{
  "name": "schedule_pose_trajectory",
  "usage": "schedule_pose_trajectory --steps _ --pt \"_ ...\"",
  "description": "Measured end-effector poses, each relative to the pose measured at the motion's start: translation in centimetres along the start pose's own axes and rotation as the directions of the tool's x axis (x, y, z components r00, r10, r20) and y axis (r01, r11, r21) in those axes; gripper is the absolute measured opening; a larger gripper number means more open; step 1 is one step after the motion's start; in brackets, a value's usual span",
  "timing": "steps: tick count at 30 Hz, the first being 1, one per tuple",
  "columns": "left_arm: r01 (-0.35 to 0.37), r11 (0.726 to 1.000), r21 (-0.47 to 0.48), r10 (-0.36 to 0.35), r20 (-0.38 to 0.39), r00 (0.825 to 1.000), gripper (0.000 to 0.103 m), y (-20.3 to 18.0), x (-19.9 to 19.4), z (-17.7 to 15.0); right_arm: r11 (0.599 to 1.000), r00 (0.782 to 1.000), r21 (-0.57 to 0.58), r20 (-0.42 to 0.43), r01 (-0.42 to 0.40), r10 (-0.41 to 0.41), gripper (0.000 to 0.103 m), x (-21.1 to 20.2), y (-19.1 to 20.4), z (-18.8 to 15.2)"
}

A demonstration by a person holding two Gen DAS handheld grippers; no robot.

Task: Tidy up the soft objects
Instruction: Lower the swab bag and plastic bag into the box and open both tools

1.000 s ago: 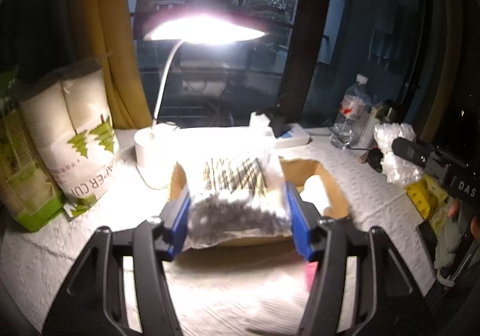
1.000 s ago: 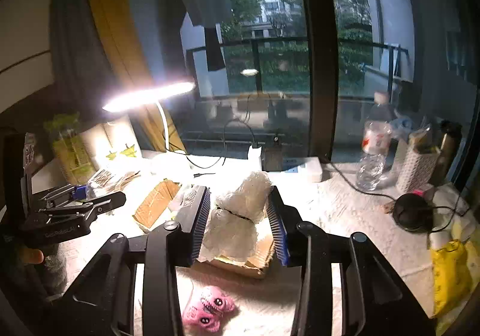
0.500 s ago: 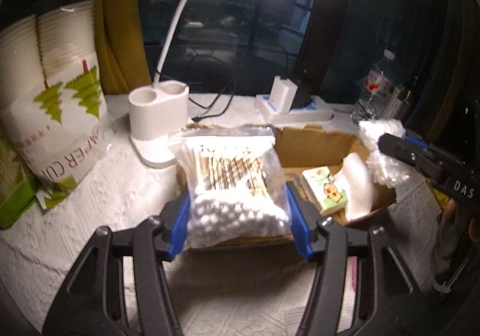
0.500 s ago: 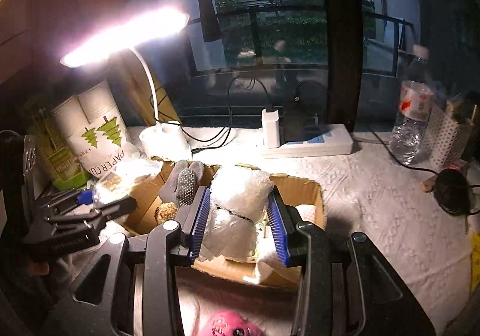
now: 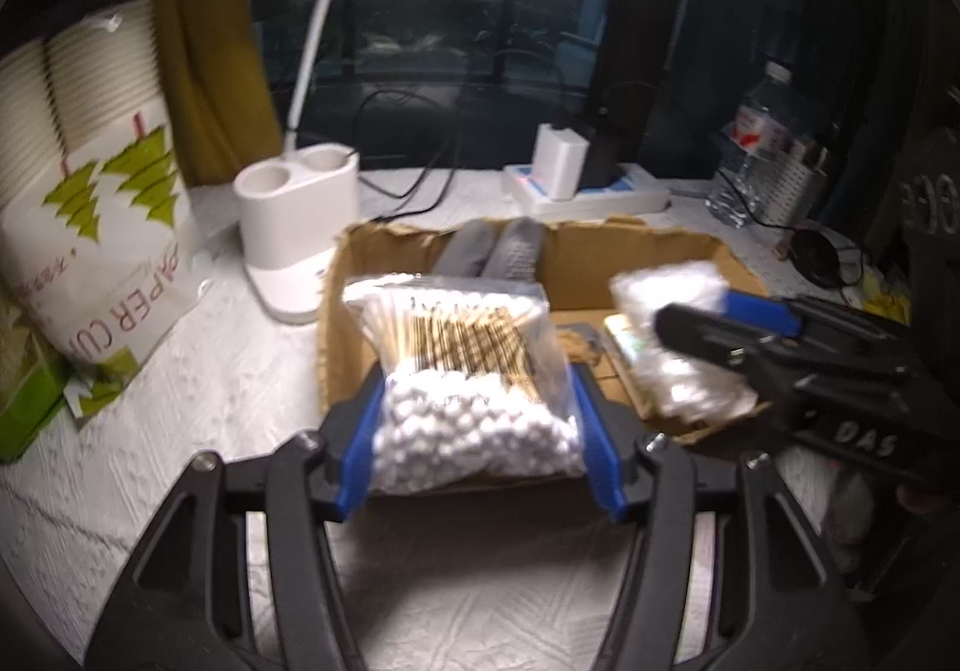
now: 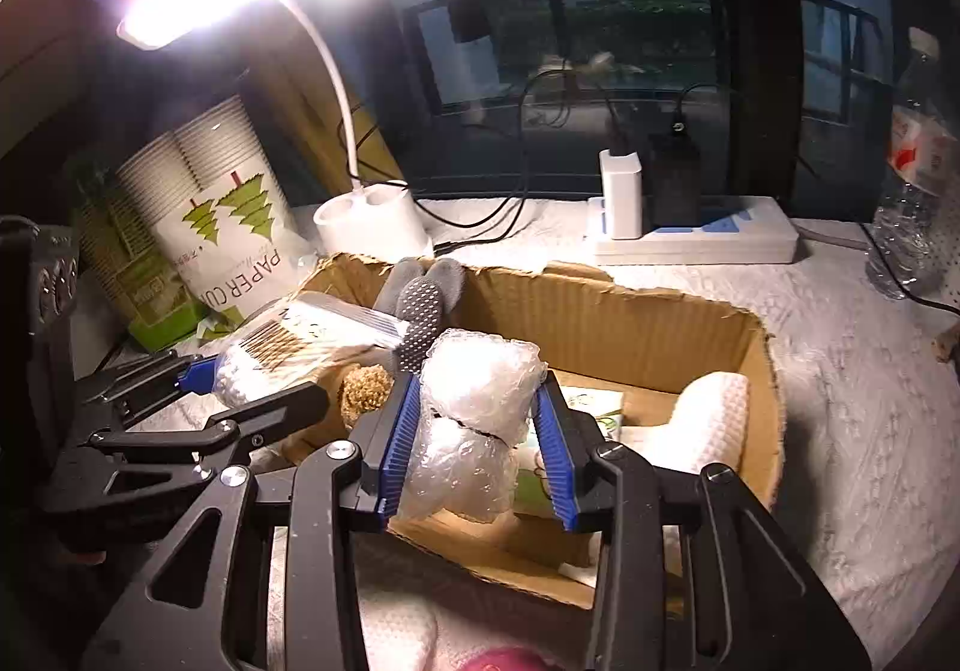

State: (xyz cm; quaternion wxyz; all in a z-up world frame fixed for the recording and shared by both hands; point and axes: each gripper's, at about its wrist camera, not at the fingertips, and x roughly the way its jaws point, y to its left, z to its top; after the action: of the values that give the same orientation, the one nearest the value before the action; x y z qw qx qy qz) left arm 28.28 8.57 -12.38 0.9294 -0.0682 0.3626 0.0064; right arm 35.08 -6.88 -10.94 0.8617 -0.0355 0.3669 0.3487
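Box (image 6: pixel 606 311) lies just ahead of both grippers; left gripper (image 5: pixel 477 431) clamps swabs (image 5: pixel 468 371) at its near-left rim; right gripper (image 6: pixel 477 443) clamps bubble wrap (image 6: pixel 477 407) over its middle.

Between blue-padded black jaws, the clear bag of cotton swabs (image 5: pixel 474 395) shows white tips and tan sticks. Beyond the jaws, the cardboard box (image 6: pixel 606 311) is brown, the sock (image 6: pixel 423 305) grey with dark dots, and the paper-cup pack (image 6: pixel 231 227) white with green trees.
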Motion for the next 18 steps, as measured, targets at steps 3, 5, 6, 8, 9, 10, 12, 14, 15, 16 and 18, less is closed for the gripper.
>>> schedule_pose_trajectory --steps 3,5,6,8,9,10,12,14,15,16,18 --pt "-0.027 1.0 0.004 0.027 -0.006 1.0 0.062 -0.4 0.0 0.2 1.0 1.0 0.005 -0.007 -0.007 0.007 0.041 0.4 0.1 -0.2" --pt "-0.035 0.999 -0.01 0.035 -0.004 0.999 0.073 -0.2 -0.3 0.2 1.0 1.0 -0.004 -0.015 0.0 0.0 0.046 0.5 0.3 -0.1" --pt "-0.036 0.999 -0.016 0.036 -0.002 0.999 0.075 -0.2 -0.4 0.3 1.0 1.0 -0.01 -0.024 0.003 -0.003 0.051 0.6 0.4 -0.1" --pt "-0.038 0.999 -0.02 0.038 0.002 0.999 0.078 -0.1 -0.7 0.4 1.0 1.0 -0.011 -0.014 0.019 -0.019 0.056 0.1 0.4 -0.1" --pt "-0.04 0.999 -0.017 0.04 0.006 0.999 0.078 -0.1 -0.9 0.5 1.0 1.0 -0.01 -0.007 0.022 -0.022 0.056 -0.3 0.4 -0.1" --pt "-0.039 0.999 -0.014 0.039 0.012 0.999 0.078 -0.1 -1.2 0.6 0.999 1.0 -0.01 0.004 0.03 -0.03 0.056 -0.7 0.4 0.0" --pt "-0.033 0.999 -0.012 0.033 0.024 0.999 0.078 -0.1 -1.8 0.6 0.999 0.999 -0.01 0.021 0.046 -0.046 0.056 -1.7 0.5 0.0" --pt "-0.031 0.999 -0.01 0.031 0.035 0.999 0.078 -0.2 -2.4 0.6 0.998 0.998 -0.009 0.032 0.061 -0.061 0.056 -2.4 0.5 0.0" --pt "-0.029 1.0 -0.012 0.029 0.042 0.999 0.078 -0.2 -2.8 0.6 0.997 0.997 -0.01 0.036 0.071 -0.07 0.056 -2.9 0.6 0.0" --pt "-0.025 1.0 -0.017 0.026 0.05 0.998 0.078 -0.2 -3.2 0.6 0.997 0.996 -0.01 0.041 0.08 -0.08 0.056 -3.3 0.6 0.0" --pt "-0.022 1.0 -0.022 0.023 0.065 0.998 0.078 -0.3 -4.0 0.4 0.996 0.994 -0.006 0.048 0.094 -0.094 0.056 -4.1 0.6 -0.2"
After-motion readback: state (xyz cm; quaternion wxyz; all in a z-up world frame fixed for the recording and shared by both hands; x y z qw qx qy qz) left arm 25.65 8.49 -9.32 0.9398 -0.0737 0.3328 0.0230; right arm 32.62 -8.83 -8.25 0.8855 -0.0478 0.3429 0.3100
